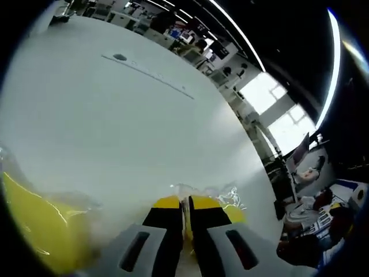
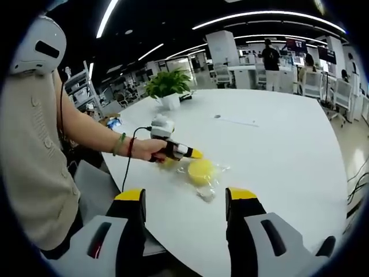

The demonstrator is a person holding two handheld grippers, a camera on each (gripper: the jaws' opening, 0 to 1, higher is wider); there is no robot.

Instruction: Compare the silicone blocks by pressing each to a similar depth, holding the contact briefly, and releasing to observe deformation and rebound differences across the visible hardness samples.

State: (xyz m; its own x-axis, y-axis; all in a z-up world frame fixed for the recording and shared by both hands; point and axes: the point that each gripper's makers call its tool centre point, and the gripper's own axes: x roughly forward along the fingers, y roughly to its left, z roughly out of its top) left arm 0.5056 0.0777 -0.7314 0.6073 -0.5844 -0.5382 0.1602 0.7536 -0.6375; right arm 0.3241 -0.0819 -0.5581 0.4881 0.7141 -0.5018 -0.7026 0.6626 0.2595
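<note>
In the right gripper view a round yellow silicone block (image 2: 200, 170) lies in a clear plastic bag (image 2: 209, 187) on the white table (image 2: 277, 150). A person's hand holds my left gripper (image 2: 195, 154) with its yellow tips right at the block's far-left edge; a second yellow piece (image 2: 167, 163) shows under that hand. My right gripper (image 2: 185, 197) hangs wide open above the table's near edge, short of the block. In the left gripper view the left gripper (image 1: 185, 202) has its jaws together, crinkled plastic (image 1: 226, 194) and yellow silicone (image 1: 235, 212) just beyond them. Another bagged yellow block (image 1: 34, 231) sits at lower left.
A potted plant (image 2: 168, 86) stands at the table's far-left edge. A small dark mark (image 2: 218, 116) and a thin line lie further out on the table. A person's sleeve and body (image 2: 34, 161) fill the left side. People stand at desks (image 2: 271, 57) behind.
</note>
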